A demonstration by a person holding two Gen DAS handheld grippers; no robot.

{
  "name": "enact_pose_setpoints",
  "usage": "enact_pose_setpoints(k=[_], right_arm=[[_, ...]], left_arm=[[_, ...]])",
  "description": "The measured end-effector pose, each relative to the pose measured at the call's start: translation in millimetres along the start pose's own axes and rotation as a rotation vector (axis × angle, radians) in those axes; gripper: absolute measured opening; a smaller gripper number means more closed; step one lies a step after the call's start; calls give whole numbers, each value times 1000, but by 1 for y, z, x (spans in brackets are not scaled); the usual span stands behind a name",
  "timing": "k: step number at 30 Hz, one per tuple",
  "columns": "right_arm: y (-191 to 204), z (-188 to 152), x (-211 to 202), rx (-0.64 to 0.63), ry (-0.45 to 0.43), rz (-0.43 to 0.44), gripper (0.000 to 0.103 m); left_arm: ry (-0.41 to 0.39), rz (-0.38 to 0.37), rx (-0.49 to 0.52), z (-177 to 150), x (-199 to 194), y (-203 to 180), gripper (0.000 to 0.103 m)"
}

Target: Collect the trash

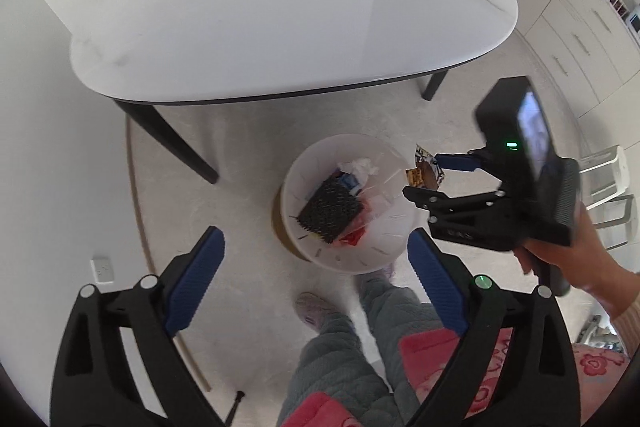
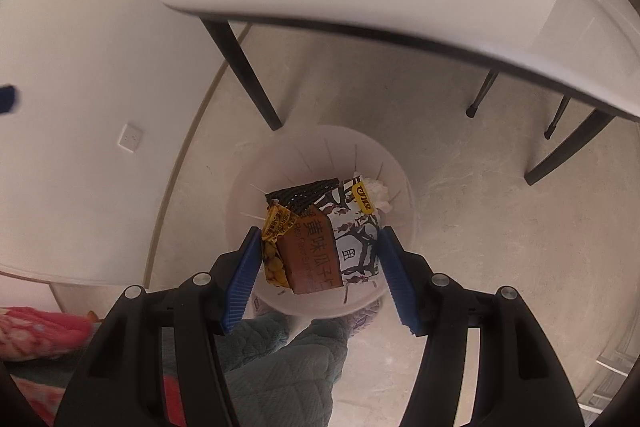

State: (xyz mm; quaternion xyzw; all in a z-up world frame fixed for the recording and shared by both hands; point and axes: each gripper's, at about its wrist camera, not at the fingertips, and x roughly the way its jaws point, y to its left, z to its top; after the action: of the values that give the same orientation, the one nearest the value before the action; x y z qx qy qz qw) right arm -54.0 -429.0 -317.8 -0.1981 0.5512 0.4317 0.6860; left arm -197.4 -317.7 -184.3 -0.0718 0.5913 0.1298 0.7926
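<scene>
**Wrapper over bin, right side drops next**

Right gripper [image 2: 316,259] grasping the snack wrapper [image 2: 320,247]; crinkly printed foil, flat, long axis running straight out ahead of my jaws; white ribbed plastic bin [image 2: 240,195] lies directly beyond and below it; right hand nearer the drop. Left gripper [image 1: 316,275] released, jaws wide, nothing between them; bin ahead, already holding a black textured block [image 1: 328,211] and crumpled tissue [image 1: 362,165].

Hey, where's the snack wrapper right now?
The snack wrapper sits between the blue pads of the right claw, above the white trash bin on the floor beside the table; the left wrist view shows it at the bin's right rim.
</scene>
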Motion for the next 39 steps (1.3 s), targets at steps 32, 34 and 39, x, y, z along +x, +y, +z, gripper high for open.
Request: enact_pose_setpoints(k=[32,34,39], right_arm=[[58,-6,-164,293,-279,-225,100],[57,-3,-170,304,-272,-219,100],[55,18,-198,290,-311,-246,101]], left_arm=[[-179,-49,-34,10,-52,44,94],[-185,-41,-43,16,-57,44,94],[-251,12,-51,46,-81,36,95]])
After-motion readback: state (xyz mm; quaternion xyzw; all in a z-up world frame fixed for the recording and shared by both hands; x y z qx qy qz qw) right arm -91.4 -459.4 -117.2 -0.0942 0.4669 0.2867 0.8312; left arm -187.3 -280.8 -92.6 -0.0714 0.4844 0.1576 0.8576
